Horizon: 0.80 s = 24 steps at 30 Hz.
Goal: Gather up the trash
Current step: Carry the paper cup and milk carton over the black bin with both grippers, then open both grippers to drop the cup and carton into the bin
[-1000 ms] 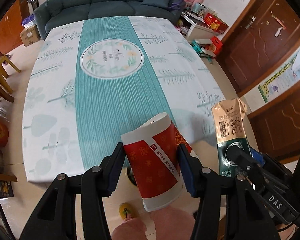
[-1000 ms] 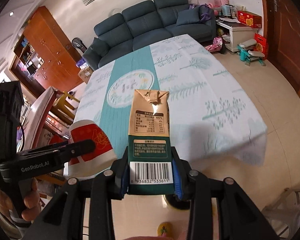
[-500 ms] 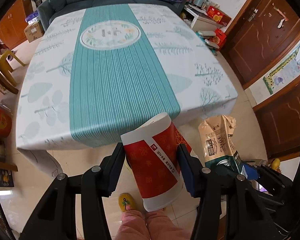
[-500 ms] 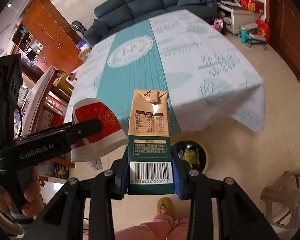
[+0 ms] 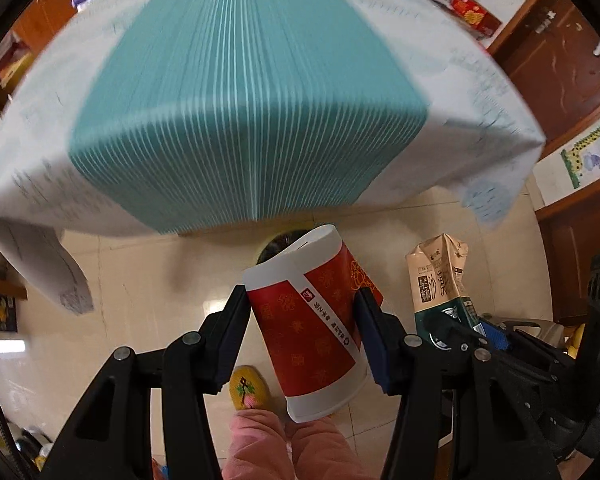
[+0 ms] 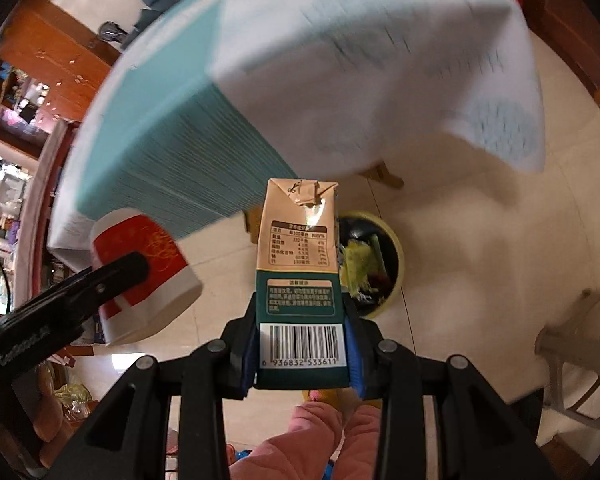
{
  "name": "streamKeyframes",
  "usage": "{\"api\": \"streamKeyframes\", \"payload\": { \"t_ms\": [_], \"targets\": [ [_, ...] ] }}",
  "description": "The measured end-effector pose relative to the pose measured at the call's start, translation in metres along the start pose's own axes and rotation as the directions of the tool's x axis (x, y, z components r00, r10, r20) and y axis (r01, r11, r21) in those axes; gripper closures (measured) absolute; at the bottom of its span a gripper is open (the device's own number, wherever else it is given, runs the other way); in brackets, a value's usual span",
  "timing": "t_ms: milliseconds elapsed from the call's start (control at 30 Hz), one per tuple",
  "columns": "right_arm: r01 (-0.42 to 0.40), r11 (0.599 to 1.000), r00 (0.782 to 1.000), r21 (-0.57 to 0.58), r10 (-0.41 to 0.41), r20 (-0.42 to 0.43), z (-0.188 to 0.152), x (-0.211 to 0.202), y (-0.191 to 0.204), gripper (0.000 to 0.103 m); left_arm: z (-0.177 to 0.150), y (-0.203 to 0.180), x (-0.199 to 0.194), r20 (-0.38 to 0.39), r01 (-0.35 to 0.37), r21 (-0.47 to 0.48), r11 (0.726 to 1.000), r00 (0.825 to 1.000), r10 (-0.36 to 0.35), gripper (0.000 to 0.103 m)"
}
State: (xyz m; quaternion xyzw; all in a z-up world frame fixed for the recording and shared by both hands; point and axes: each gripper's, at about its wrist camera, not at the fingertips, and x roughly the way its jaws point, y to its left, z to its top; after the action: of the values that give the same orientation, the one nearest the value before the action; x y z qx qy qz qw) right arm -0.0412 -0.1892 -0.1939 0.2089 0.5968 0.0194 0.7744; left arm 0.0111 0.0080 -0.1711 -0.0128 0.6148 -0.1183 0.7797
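Cup (image 5: 312, 320) and carton (image 6: 300, 272), both light and crushable, hang above the yellow bin (image 6: 396, 248); left gripper (image 5: 304, 332) pinches the cup's sides, right gripper (image 6: 300, 354) the carton's base.

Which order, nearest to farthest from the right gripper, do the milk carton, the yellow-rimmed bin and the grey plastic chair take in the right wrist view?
1. Milk carton: clamped between the pads of the right gripper, dead centre.
2. Yellow-rimmed bin: on the floor just beyond the carton, slightly right.
3. Grey plastic chair: on the floor at the far right edge.
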Motion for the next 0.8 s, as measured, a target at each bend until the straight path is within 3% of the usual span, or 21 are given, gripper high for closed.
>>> {"api": "streamKeyframes", "payload": {
  "t_ms": [300, 667, 733, 767, 800],
  "targets": [
    [0.019, 0.998, 0.998, 0.067, -0.015, -0.057, -0.008, 0.097, -0.048, 0.067, -0.017, 0.005, 0.106, -0.053, 0.020, -0.028, 0.999, 0.998, -0.021, 0.049],
    [-0.001, 1.000, 0.999, 0.030, 0.002, -0.037, 0.003, 0.198, -0.071, 0.066, -0.025, 0.005, 0.206, 0.012, -0.001, 0.014, 1.000, 1.000, 0.001, 0.046],
    [-0.011, 1.000, 1.000, 0.013, 0.011, -0.028, 0.004, 0.216, -0.075, 0.065, -0.025, 0.008, 0.221, 0.016, -0.009, 0.014, 1.000, 1.000, 0.009, 0.042],
    [-0.010, 1.000, 1.000, 0.006, 0.010, -0.024, 0.003, 0.222, -0.078, 0.062, -0.024, 0.012, 0.227, 0.012, -0.008, 0.012, 1.000, 1.000, 0.008, 0.036],
    [-0.007, 1.000, 1.000, -0.006, 0.006, -0.017, 0.003, 0.230, -0.079, 0.055, -0.024, 0.014, 0.235, 0.014, -0.023, 0.005, 1.000, 1.000, 0.023, 0.031]
  ]
}}
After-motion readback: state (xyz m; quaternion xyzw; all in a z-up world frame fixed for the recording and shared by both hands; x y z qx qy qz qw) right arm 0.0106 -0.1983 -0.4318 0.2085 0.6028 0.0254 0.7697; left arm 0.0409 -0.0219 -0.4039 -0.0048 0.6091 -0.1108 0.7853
